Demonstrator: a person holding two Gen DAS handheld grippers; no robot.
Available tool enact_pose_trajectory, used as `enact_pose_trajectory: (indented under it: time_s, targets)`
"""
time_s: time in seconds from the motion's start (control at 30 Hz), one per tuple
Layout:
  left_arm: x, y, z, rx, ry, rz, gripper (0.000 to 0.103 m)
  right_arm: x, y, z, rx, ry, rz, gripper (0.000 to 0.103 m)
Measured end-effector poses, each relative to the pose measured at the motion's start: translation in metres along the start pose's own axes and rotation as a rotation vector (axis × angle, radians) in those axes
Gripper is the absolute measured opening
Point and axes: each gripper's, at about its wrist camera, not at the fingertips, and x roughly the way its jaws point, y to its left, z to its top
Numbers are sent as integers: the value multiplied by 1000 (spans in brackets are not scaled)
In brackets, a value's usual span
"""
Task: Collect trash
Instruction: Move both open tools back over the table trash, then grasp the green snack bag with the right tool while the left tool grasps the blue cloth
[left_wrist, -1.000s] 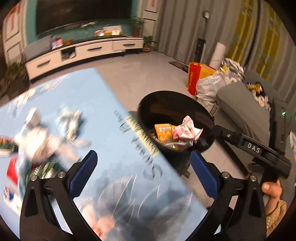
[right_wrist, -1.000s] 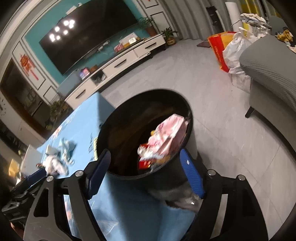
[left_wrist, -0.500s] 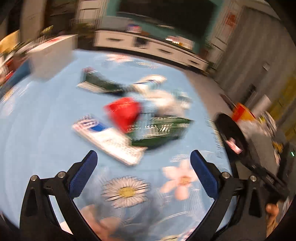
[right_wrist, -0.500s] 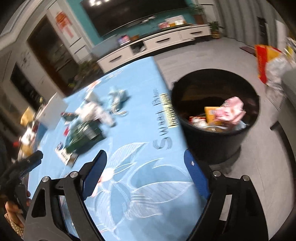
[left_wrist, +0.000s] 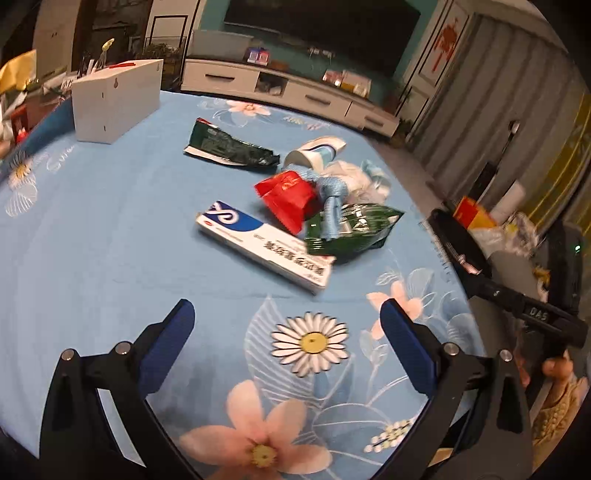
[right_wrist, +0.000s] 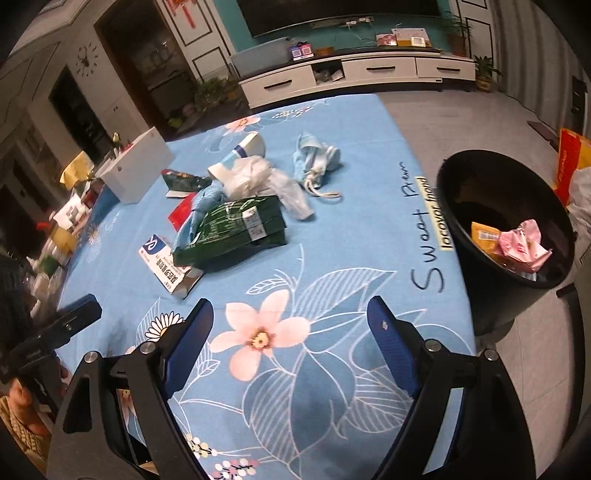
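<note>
Here, both claws, left gripper (left_wrist: 282, 323) & right gripper (right_wrist: 290, 321), gape wide, empty, above the tablecloth (right_wrist: 343, 147); right jaws just widened. Trash pile (right_wrist: 236, 218) far-left, bin (right_wrist: 506, 236) right.

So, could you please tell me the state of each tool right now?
Left tool: open, holding nothing.
Right tool: open, holding nothing.

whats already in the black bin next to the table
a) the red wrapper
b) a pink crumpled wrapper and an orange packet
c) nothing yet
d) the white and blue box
b: in the right wrist view the black bin holds a pink crumpled wrapper beside an orange packet, while the white and blue box and the red wrapper lie on the table.
</note>
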Motion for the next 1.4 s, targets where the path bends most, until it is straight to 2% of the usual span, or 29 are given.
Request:
enact_pose_trajectory:
  time_s: [0.1, 0.2, 0.3, 0.4, 0.6, 0.8, 0.87, 0.93, 1.0, 1.07, 1.17, 1.4]
  targets:
    - [4, 4, 7, -33, 5, 11, 100, 9, 5, 2, 16, 11, 29, 84]
    - [9, 5, 9, -83, -41, -49, 100, 18, 8, 7, 45, 22, 71, 84]
    - [25, 1, 11, -64, -4, -69, 100, 31, 12, 13, 76, 49, 128, 84]
    - [33, 2, 17, -63, -10, -107, 100, 43, 14, 19, 107, 60, 161, 84]
    - [54, -5, 38, 4, -13, -106, 100, 71, 12, 32, 218, 102, 257, 84]
    - [71, -15, 57, 80, -21, -110, 99, 93, 11, 46, 288, 109, 287, 84]
    - [78, -18, 61, 105, -16, -107, 93, 100, 8, 49, 318, 118, 283, 83]
    - [84, -22, 64, 126, -8, -117, 85, 106, 6, 52, 356, 125, 294, 79]
    - [90, -23, 67, 138, 0, -125, 80, 111, 6, 53, 378, 129, 281, 69]
    - [96, -25, 70, 143, 11, -135, 75, 115, 4, 55, 391, 134, 270, 50]
    - [103, -28, 73, 145, 23, -164, 69, 116, 2, 54, 387, 130, 252, 31]
    - [114, -39, 77, 144, 44, -198, 52, 93, -11, 51, 346, 83, 224, 23]
